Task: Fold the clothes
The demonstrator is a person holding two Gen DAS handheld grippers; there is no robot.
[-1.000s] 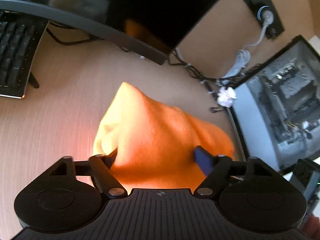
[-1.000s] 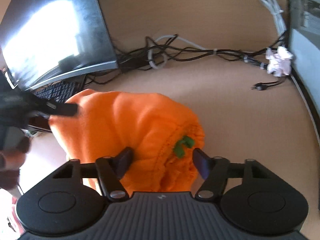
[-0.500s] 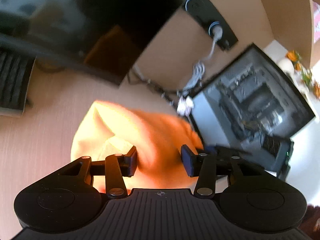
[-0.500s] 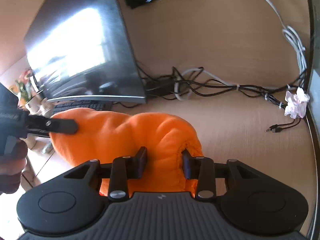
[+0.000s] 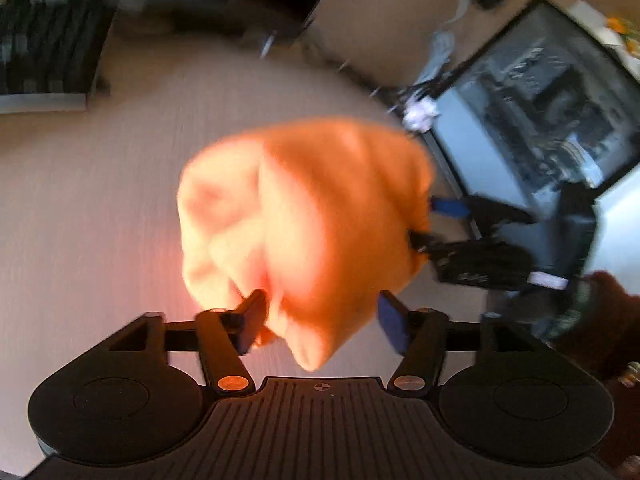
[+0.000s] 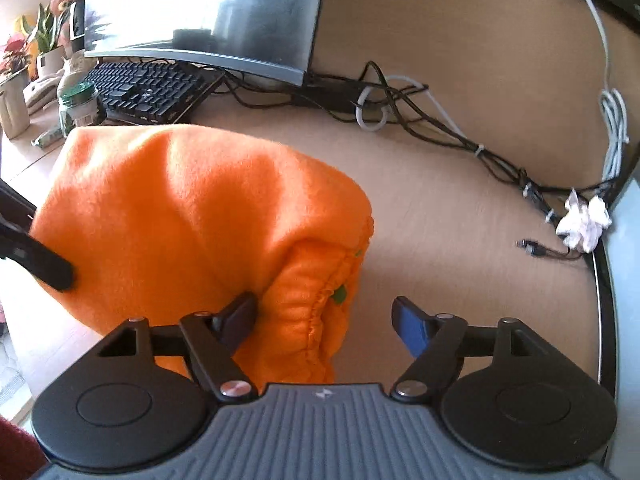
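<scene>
Left tool (image 5: 320,320) released, jaws just opened, orange garment (image 5: 304,232) bunched between them but unpinched. Right tool (image 6: 324,320) likewise just opened; elastic hem (image 6: 316,312) lies against its left finger, right finger clear. Garment sits in a rumpled heap mid-desk (image 6: 460,232), near the keyboard (image 6: 148,88) and monitor (image 6: 208,12). Judged step: regrasp between folds. Next move calls for finding two edges and spreading flat. No legible writing; left view blurred.

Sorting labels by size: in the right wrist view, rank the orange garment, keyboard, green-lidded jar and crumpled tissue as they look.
1. orange garment, though nearest the camera
2. keyboard
3. green-lidded jar and crumpled tissue: look alike, unranked
</scene>
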